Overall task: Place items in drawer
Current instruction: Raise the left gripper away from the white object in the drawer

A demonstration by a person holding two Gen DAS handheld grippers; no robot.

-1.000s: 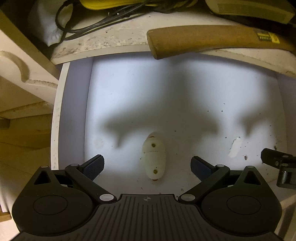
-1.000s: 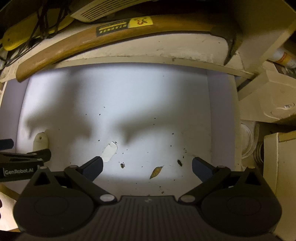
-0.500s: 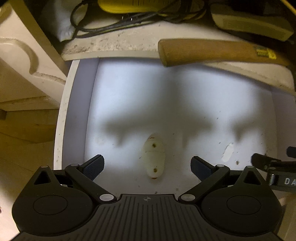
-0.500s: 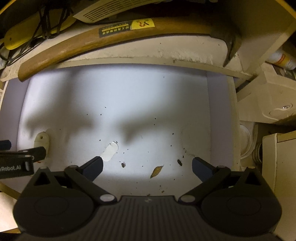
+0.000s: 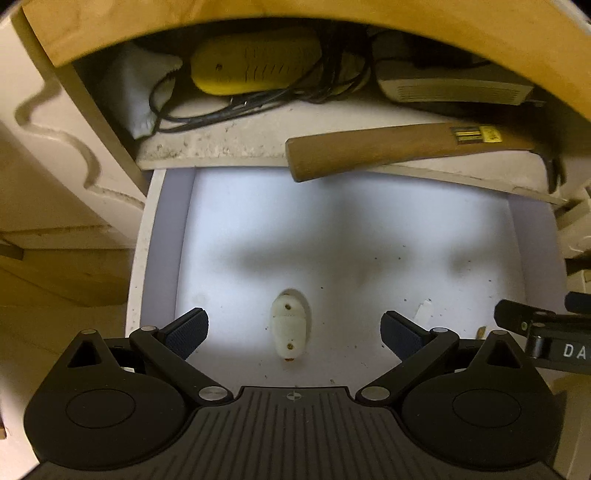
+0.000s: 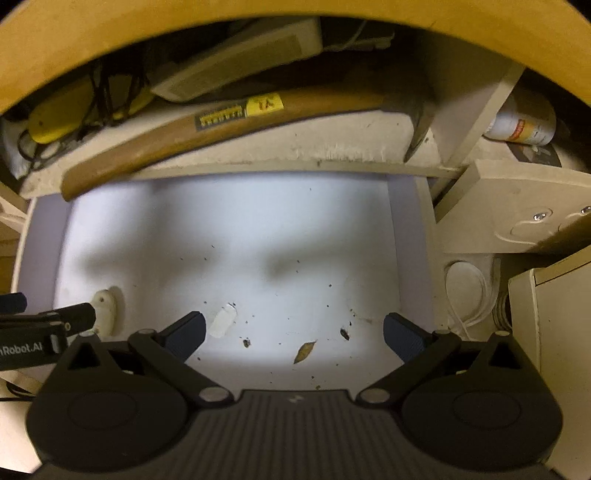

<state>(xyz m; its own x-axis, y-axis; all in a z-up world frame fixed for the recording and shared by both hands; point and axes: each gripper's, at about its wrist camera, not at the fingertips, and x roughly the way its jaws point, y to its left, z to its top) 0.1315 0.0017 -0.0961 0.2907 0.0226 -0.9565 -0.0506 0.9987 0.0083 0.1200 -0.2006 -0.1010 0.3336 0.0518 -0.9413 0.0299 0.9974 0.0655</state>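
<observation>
A white drawer [image 5: 166, 240] [image 6: 410, 258] stands pulled out below me, its floor brightly lit. A small white oval fitting with two screws [image 5: 289, 330] [image 6: 105, 308] is fixed to the floor near the front. My left gripper [image 5: 293, 330] hangs open above that fitting, holding nothing. My right gripper [image 6: 293, 332] is open too, over the right half of the drawer, empty. On the shelf above the drawer lie a wooden-handled hammer [image 5: 388, 147] [image 6: 207, 129], a yellow device [image 5: 255, 64] [image 6: 48, 123] with black cords, and a flat beige box [image 5: 450, 86] [image 6: 240, 62].
A wooden edge [image 5: 295, 14] [image 6: 295, 14] arches across the top of both views. Specks of dirt, a dry leaf [image 6: 304, 350] and a white paint chip [image 6: 221, 321] lie on the drawer floor. A bottle [image 6: 524, 123] and beige cabinet parts [image 6: 517, 214] sit to the right.
Both grippers have drawn back and up from the drawer, so the shelf with the hammer and yellow device shows more. A wooden edge has entered at the top.
</observation>
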